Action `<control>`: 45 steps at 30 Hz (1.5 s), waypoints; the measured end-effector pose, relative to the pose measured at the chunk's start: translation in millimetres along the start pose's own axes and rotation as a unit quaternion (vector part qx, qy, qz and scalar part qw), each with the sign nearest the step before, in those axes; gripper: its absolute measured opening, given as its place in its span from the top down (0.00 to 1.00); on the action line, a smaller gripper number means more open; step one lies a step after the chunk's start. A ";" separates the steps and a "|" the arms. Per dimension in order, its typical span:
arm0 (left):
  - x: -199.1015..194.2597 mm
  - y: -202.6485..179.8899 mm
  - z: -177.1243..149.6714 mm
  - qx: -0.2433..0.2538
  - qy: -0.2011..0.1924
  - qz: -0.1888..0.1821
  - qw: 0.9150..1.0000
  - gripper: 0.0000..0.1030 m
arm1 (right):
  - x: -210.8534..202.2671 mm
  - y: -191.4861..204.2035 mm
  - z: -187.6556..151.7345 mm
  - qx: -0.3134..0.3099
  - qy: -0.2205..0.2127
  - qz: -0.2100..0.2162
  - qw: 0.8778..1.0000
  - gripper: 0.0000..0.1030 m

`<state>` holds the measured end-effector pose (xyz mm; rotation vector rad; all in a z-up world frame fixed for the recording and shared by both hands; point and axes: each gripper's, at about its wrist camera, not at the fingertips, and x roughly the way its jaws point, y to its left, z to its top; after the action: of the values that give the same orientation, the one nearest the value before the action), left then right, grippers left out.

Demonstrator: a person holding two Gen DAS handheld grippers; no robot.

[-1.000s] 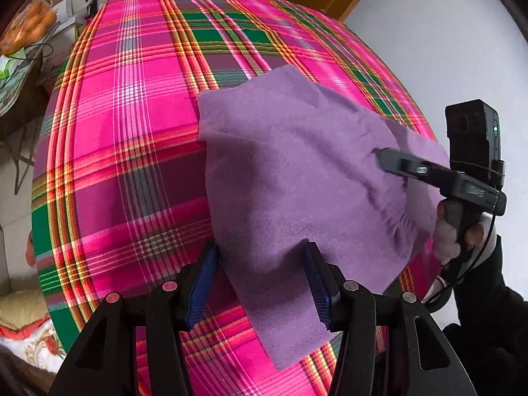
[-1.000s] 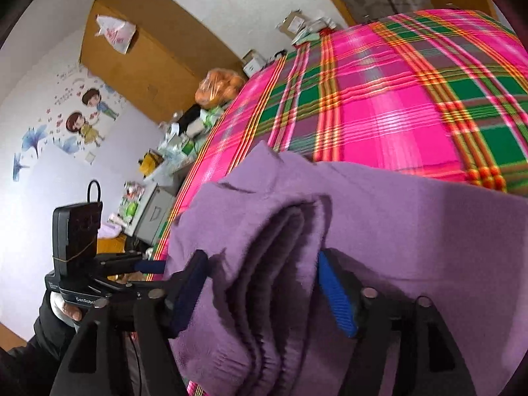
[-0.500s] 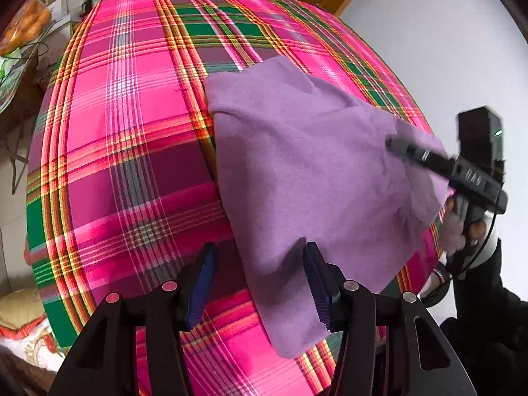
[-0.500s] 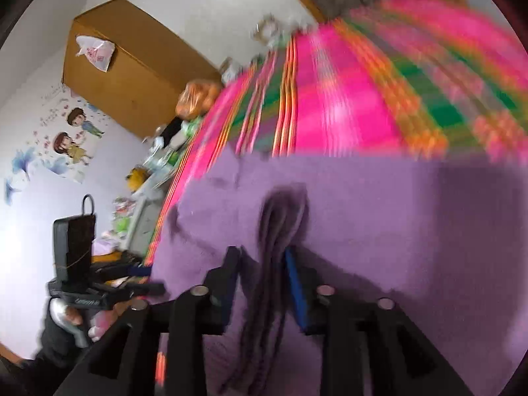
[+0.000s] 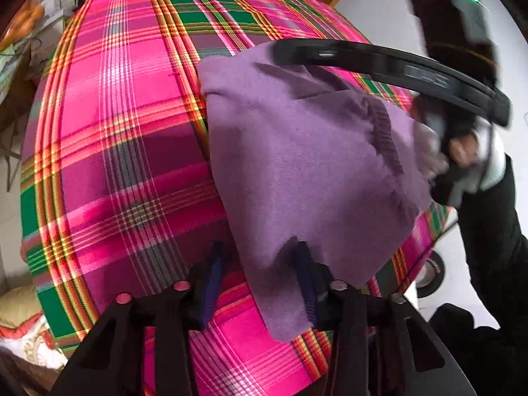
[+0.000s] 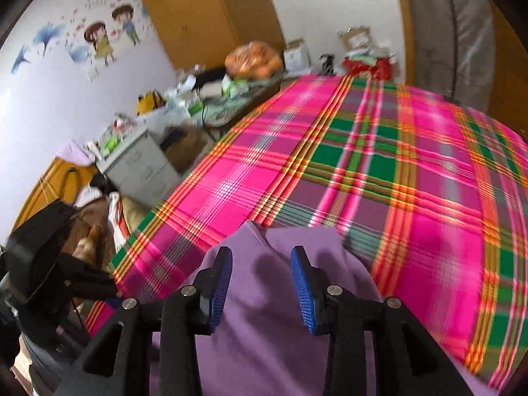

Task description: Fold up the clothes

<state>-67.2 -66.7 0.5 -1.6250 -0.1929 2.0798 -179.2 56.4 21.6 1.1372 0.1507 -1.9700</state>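
Bunched fold released by right gripper (image 6: 260, 283), fingers apart above purple garment (image 5: 307, 165); left gripper (image 5: 260, 280) fingers closing on near edge, not yet clamped. Next fold likely.

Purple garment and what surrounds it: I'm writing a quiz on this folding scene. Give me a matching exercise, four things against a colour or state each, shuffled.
Things:
1. purple garment
2. plaid cloth
3. right gripper
4. wall sticker

Descriptions:
A. pink and green checks
B. cartoon children
C. jaws apart over purple fabric, gripping nothing
D. lies bunched on the checks

Pairs: 1-D, 2-A, 3-C, 4-B
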 end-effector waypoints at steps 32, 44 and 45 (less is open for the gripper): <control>-28.3 -6.5 2.6 0.017 -0.023 0.029 0.999 0.69 | -61.1 -75.1 -81.8 0.151 -0.090 0.016 0.984 0.93; -18.3 -8.0 10.9 0.020 -0.021 0.028 0.999 0.69 | -94.5 2.1 -144.4 0.059 -0.106 0.039 0.992 0.76; -15.6 -6.8 12.7 0.019 -0.021 0.029 0.999 0.69 | -95.8 10.7 -149.3 0.042 -0.104 0.036 0.993 0.76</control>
<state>-74.5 -65.6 20.4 -1.5831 -0.1214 2.1490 -49.7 177.7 10.7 0.9679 -0.0828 -2.0324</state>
